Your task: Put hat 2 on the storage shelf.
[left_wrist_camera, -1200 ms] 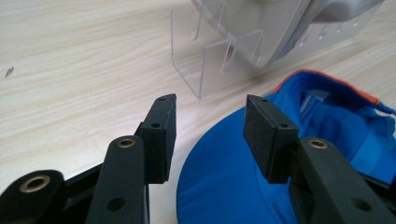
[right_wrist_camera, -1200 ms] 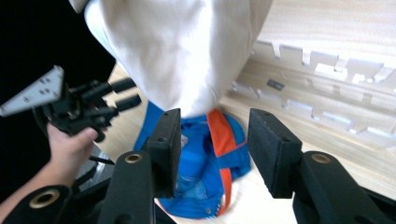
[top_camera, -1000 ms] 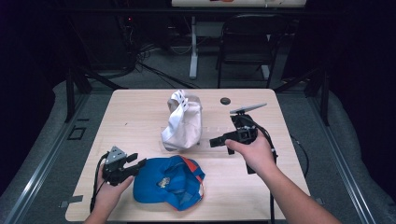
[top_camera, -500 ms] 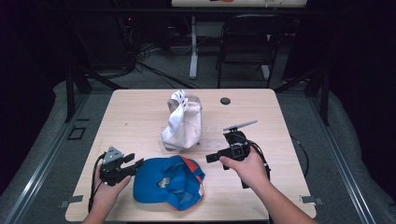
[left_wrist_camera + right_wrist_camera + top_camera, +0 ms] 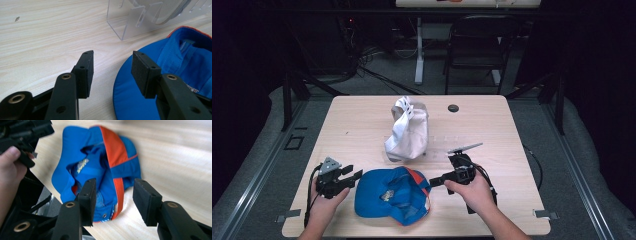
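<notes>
Blue cap (image 5: 392, 195): we see it lying upside down on the near part of the desk (image 5: 362, 125), between the two grippers, its orange stripe toward the right side and its inner lining facing up.
Left gripper (image 5: 349, 176): we find it at the near left of the desk, just beside the cap's brim; in the left gripper view (image 5: 112, 72) its jaws stand wide apart with nothing between the pads, one over bare wood and the other over the blue brim.
Right gripper (image 5: 436, 181): we see it low at the cap's right edge; in the right gripper view (image 5: 114, 195) the jaws gape wide, straddling the orange band, pads not pressing on the fabric.
White cap (image 5: 407, 131): it sits on a clear stand (image 5: 135, 18) in the middle of the desk, beyond the blue one.
Black disc (image 5: 453, 108): small, near the far edge.
</notes>
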A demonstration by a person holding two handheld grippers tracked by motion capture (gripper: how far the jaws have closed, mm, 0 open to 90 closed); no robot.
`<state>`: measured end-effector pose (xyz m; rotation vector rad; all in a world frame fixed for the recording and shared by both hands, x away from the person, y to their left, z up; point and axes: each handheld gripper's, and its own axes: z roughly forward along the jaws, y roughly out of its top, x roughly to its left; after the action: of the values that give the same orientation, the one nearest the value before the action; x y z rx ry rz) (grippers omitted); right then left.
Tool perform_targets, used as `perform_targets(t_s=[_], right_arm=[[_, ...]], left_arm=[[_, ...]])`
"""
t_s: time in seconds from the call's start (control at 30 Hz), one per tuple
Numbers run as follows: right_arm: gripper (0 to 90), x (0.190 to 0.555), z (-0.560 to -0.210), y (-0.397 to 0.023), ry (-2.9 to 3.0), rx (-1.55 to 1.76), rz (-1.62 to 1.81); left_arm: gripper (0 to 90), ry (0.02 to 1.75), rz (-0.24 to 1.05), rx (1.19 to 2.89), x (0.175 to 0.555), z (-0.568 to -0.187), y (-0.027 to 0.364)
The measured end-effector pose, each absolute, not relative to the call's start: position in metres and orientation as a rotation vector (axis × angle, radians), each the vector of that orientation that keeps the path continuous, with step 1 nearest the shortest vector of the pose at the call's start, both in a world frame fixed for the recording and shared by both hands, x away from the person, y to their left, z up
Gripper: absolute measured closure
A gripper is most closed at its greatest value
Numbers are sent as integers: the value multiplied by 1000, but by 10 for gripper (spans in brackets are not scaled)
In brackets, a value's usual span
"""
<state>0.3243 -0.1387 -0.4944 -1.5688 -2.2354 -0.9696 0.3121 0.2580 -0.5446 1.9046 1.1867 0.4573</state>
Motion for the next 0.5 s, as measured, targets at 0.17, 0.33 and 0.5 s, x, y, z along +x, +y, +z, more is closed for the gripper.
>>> perform_targets(t_s=[0.17,0.33,0.5], right_arm=[[539,317,-511,-133,-2237,-1558,-925],[544,314,-528,-128,-2249,-1543,-870],[546,314,-539,-124,-2224,-1535,-865]], left_arm=[[534,1190,444,1921,313,-545,258],[534,1189,441,1923,313,-546,258],[534,1188,446,1920,312,-548,258]])
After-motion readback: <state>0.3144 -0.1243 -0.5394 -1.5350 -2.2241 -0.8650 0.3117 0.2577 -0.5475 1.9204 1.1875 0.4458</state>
